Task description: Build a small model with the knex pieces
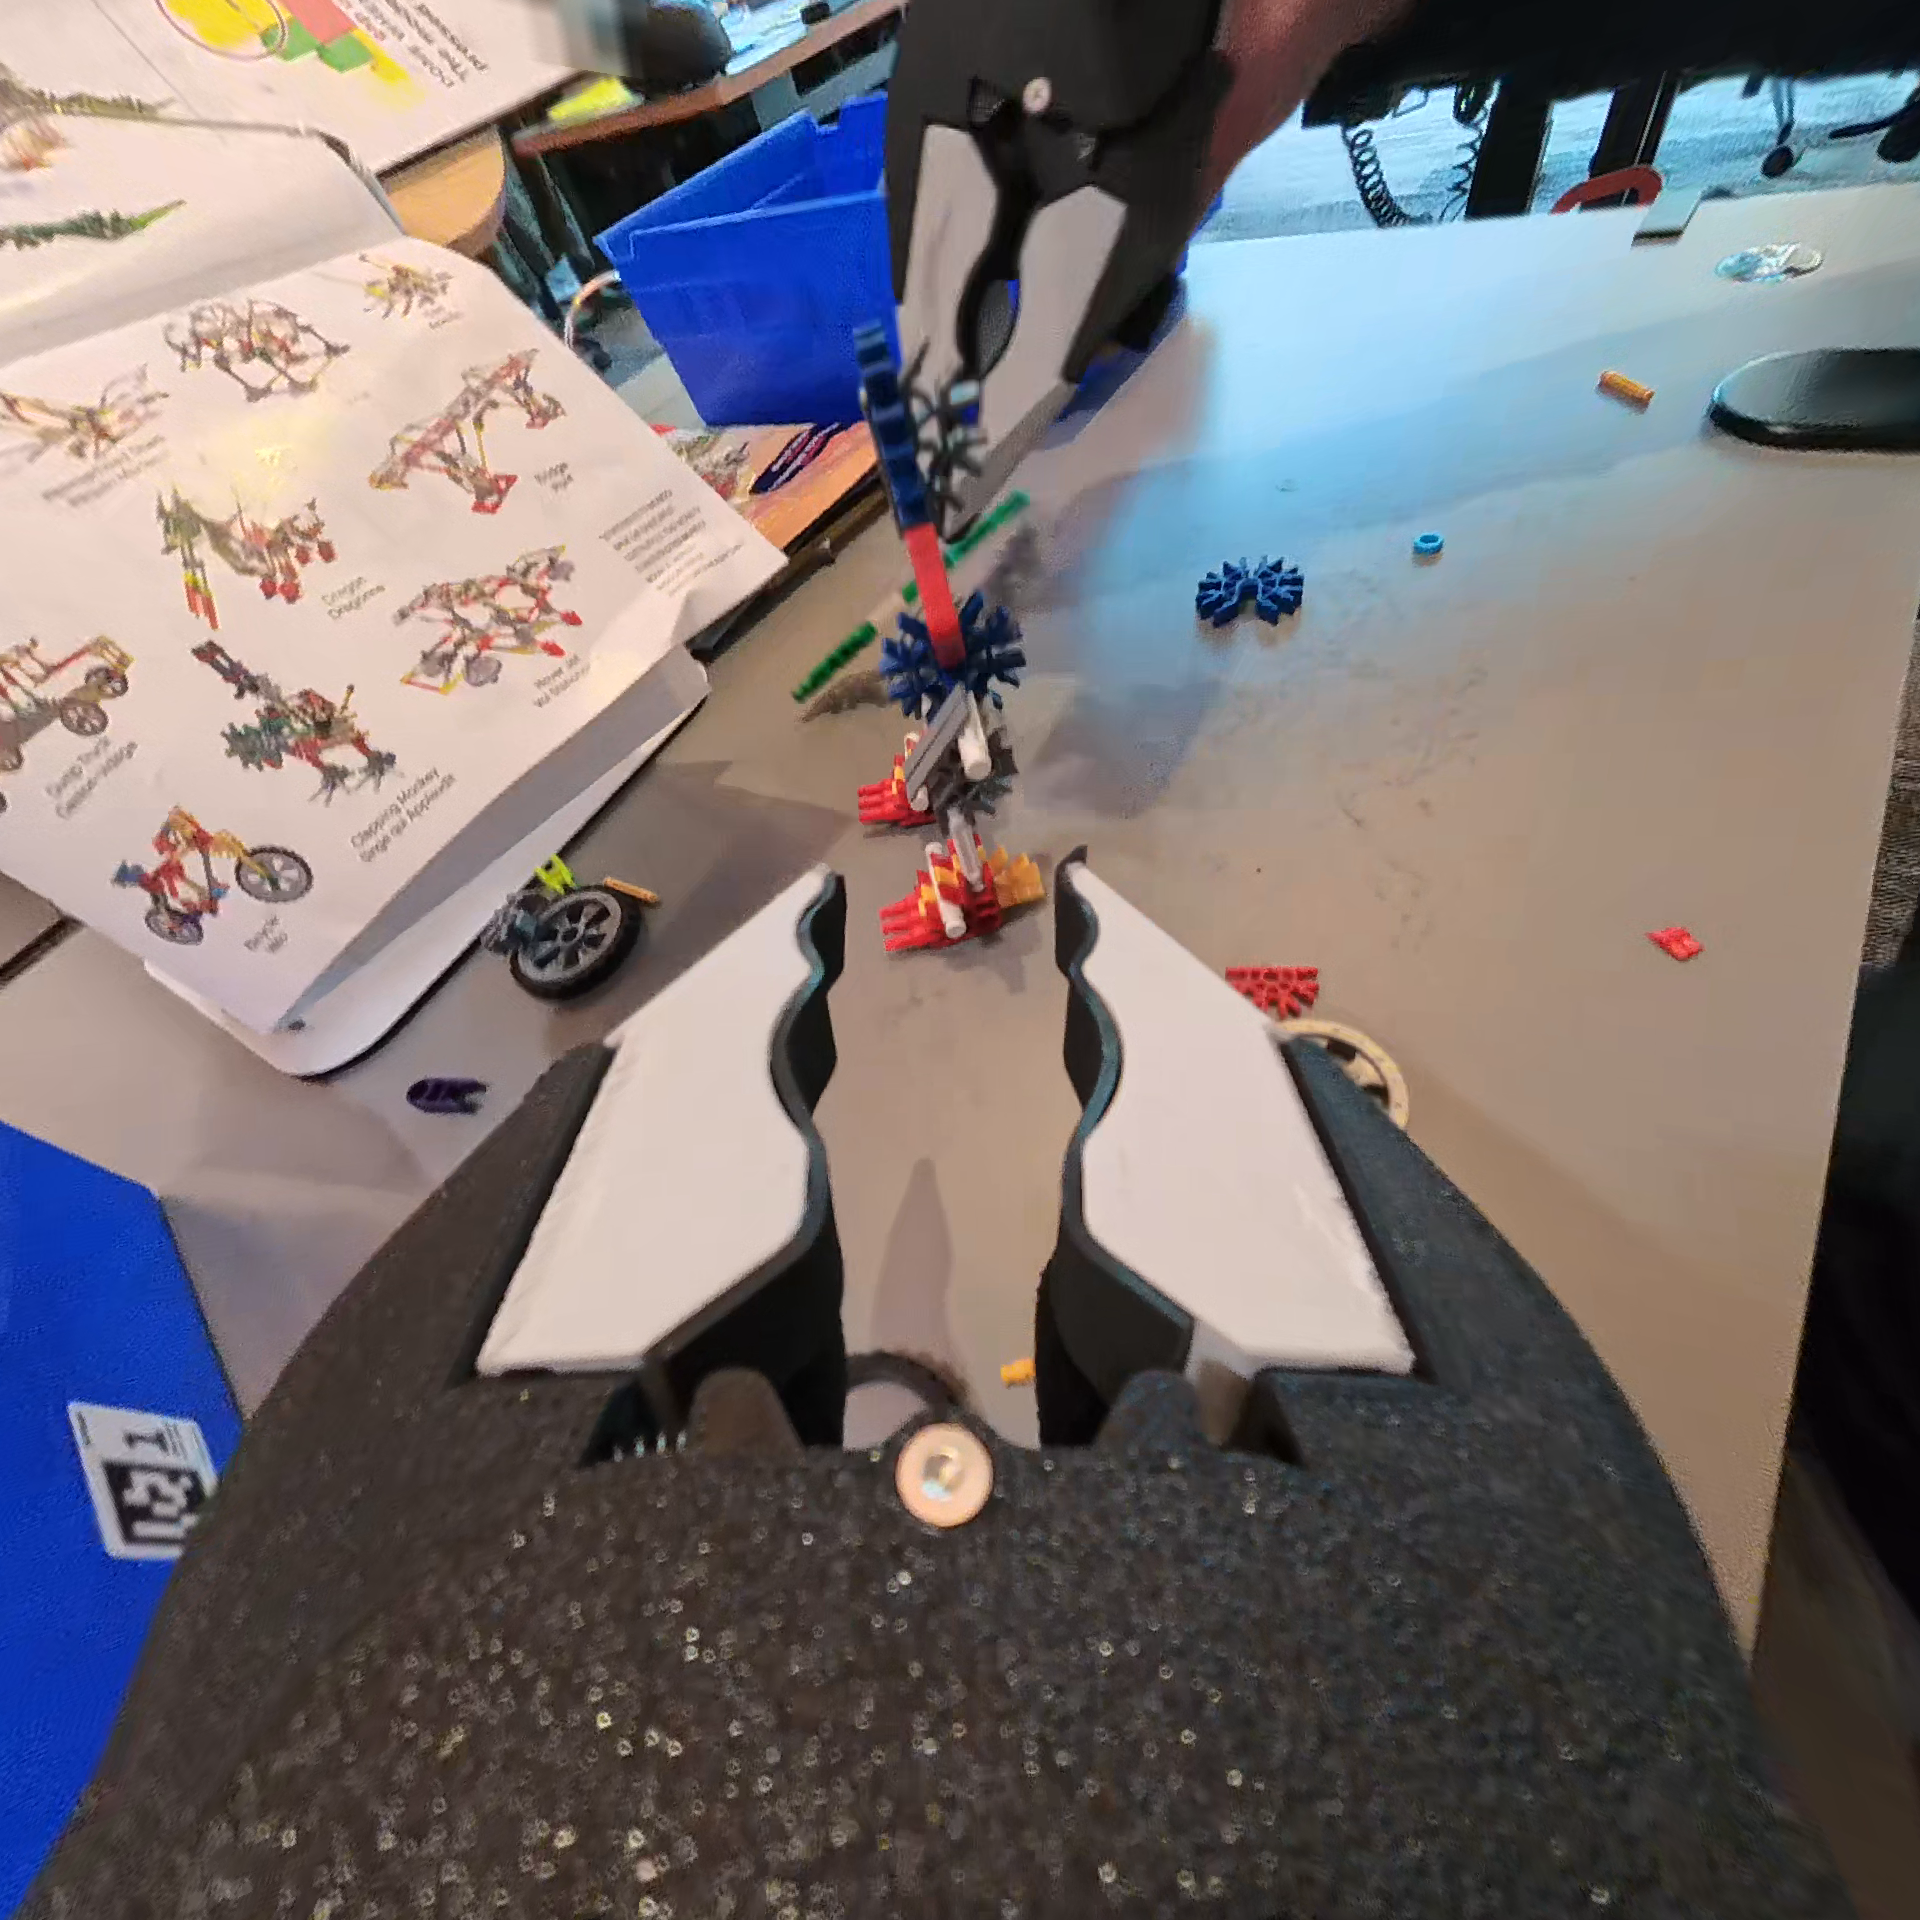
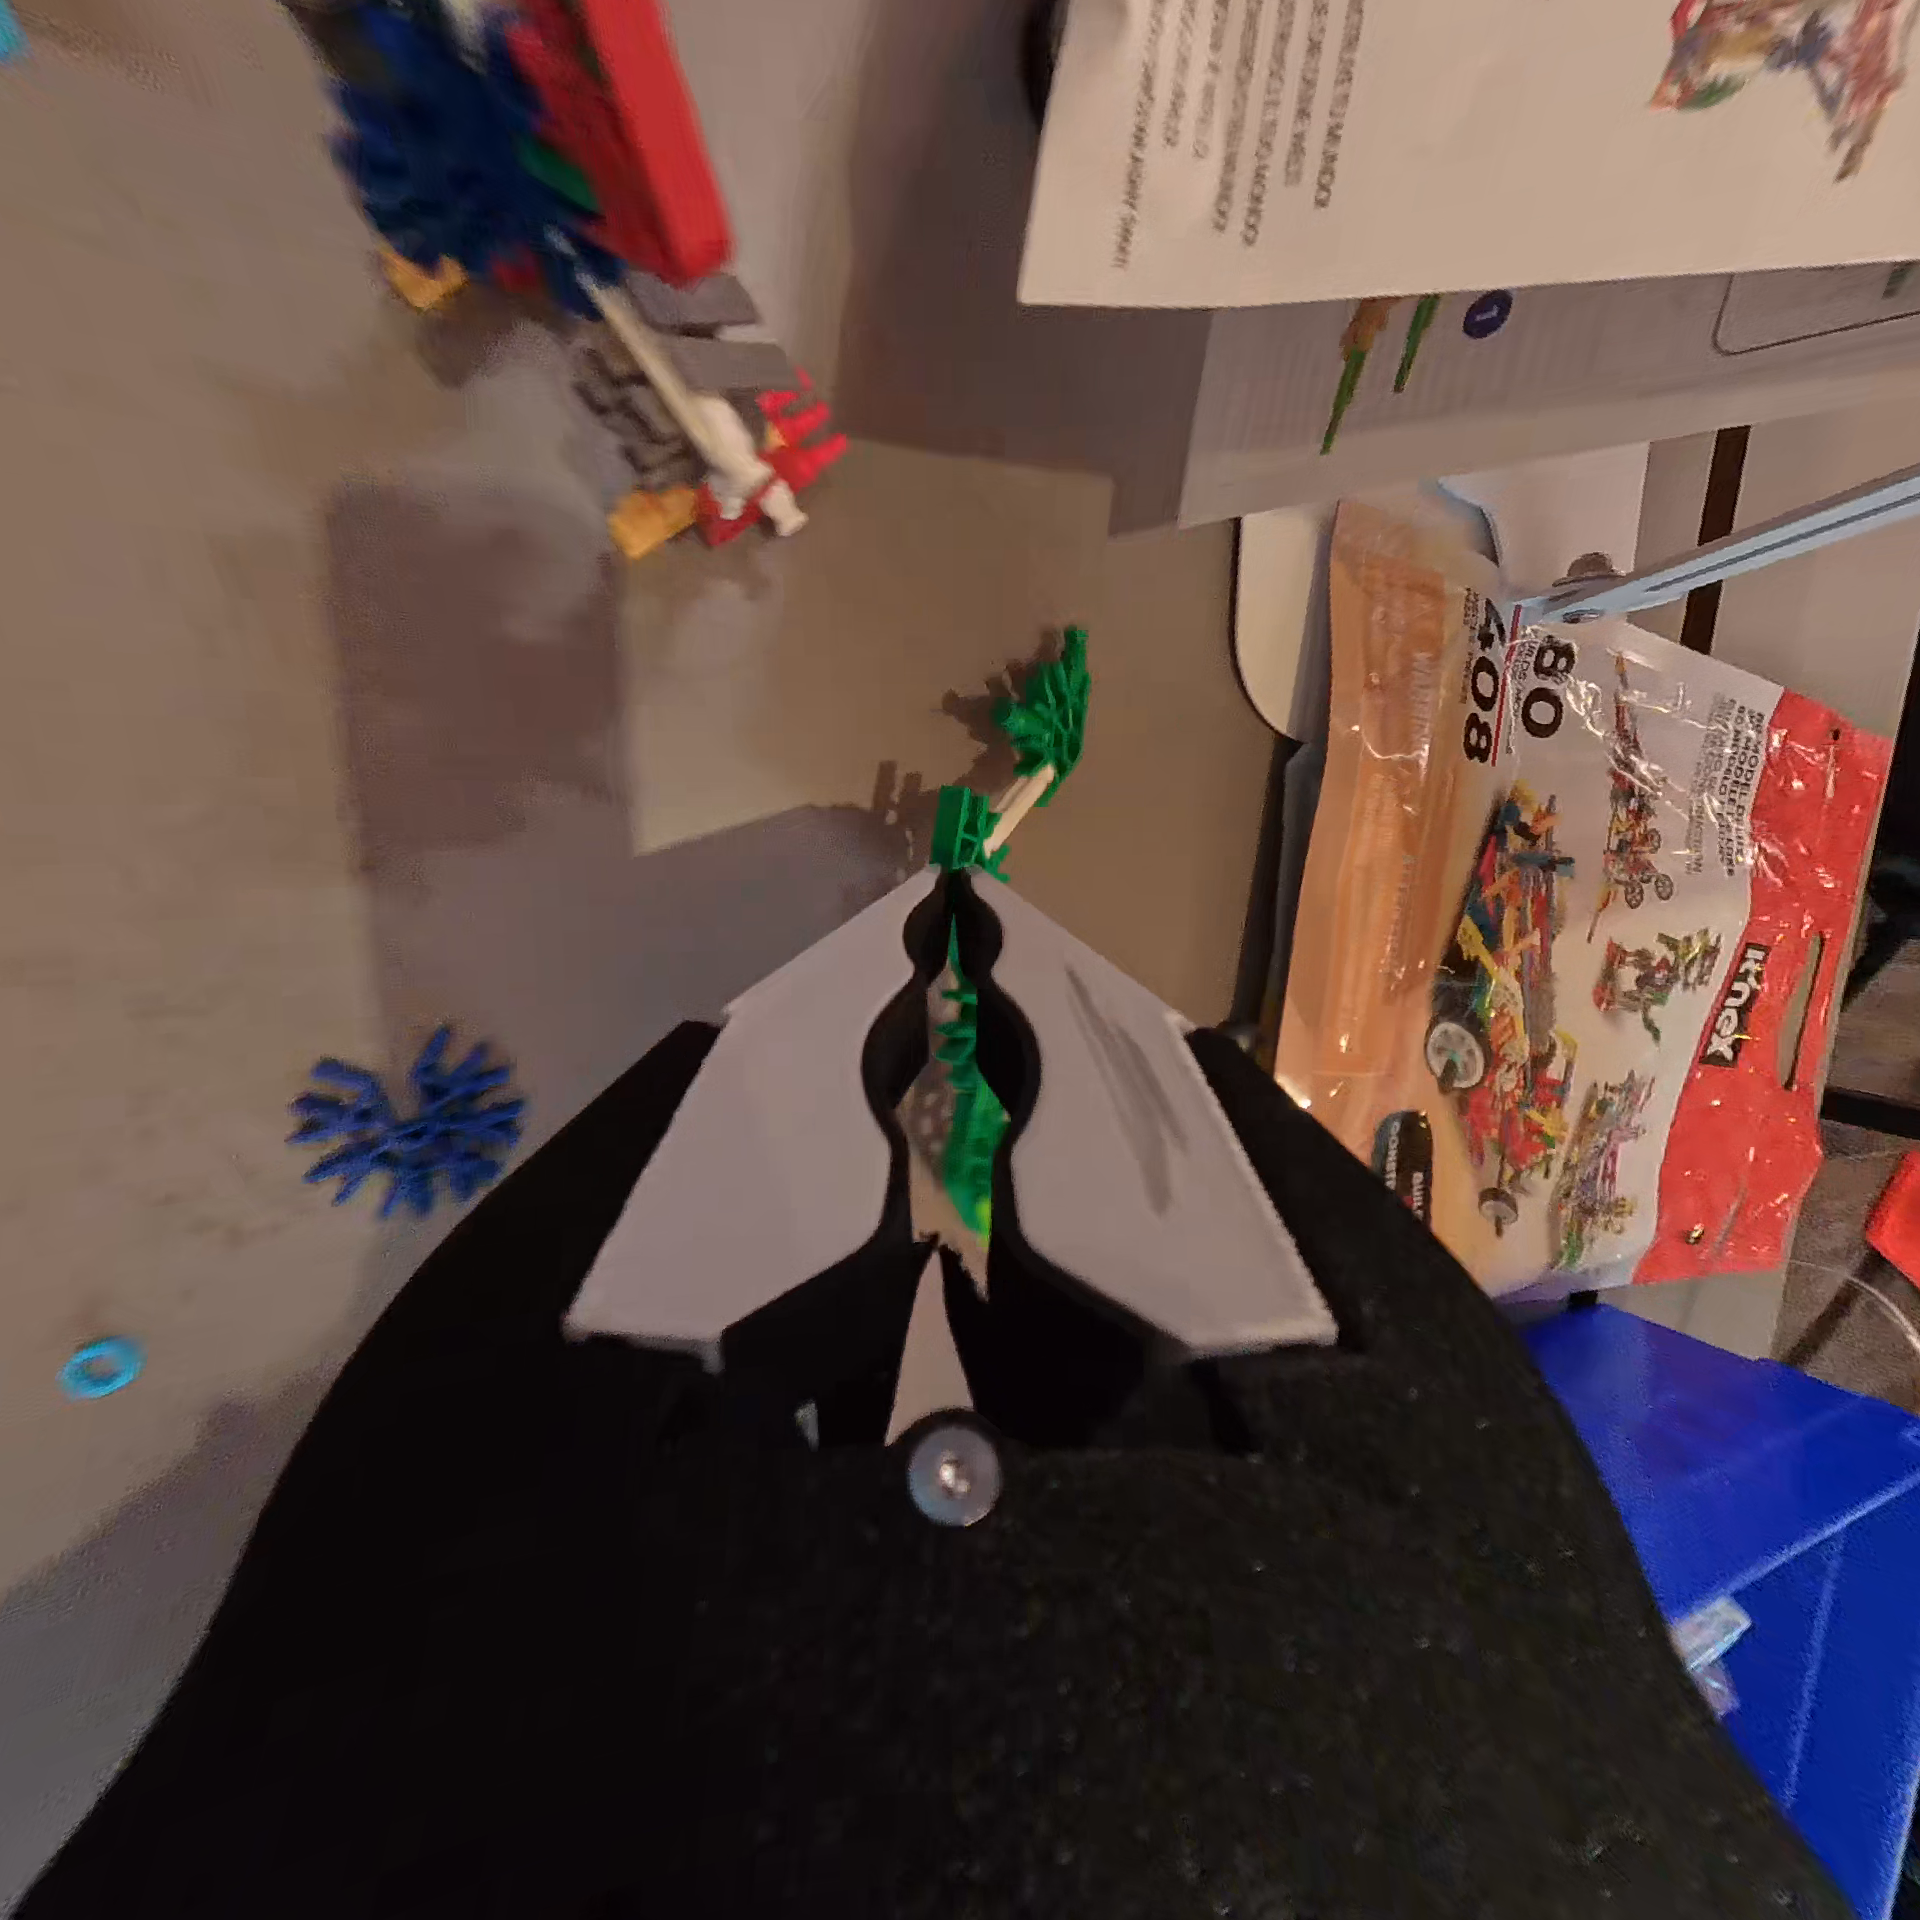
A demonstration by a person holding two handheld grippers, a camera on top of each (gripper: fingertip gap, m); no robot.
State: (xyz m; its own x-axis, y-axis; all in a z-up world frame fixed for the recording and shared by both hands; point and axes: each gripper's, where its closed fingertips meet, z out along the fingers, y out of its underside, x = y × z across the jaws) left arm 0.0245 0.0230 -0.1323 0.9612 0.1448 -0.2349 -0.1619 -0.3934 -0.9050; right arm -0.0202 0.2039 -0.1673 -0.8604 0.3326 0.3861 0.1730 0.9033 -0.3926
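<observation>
Left wrist view: left tool [image 1: 948,894] level over grey surface [image 1: 1455,748], jaws apart, empty, just short of toy rod-and-connector model [image 1: 951,748]. Right wrist view: right tool [image 2: 954,883] angled down, clamped on green connector piece [image 2: 966,1091].

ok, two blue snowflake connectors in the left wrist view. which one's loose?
The blue connector lying flat by itself on the grey table, right of the model. The other blue connector is built into the standing model, below its red rod.

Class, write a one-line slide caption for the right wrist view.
Right gripper shut on a green connector assembly above a grey table, a loose blue connector nearby.
</observation>
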